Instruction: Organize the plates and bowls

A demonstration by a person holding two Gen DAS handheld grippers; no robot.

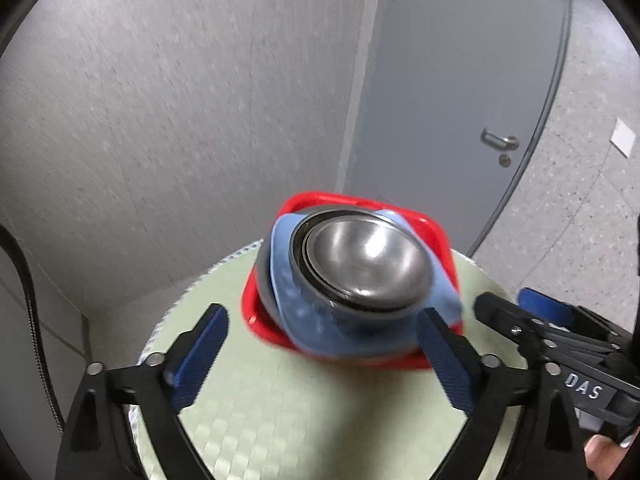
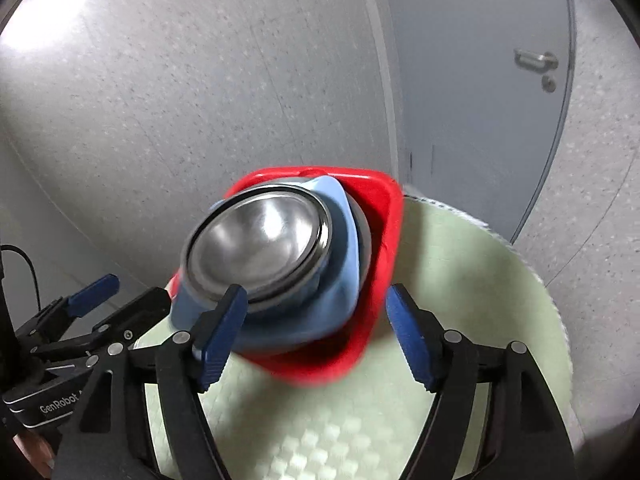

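While the nested steel bowls [image 1: 366,264] are sitting on a blue plate [image 1: 304,320] inside the red tray [image 1: 436,232] on the round table [image 1: 280,420], both the left gripper [image 1: 320,356] and right gripper [image 2: 316,332] are hanging released just before the tray — empty, so pulling straight back is avoiding any nudge.

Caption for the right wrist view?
Open right gripper facing nested steel bowls on blue plate in red tray.
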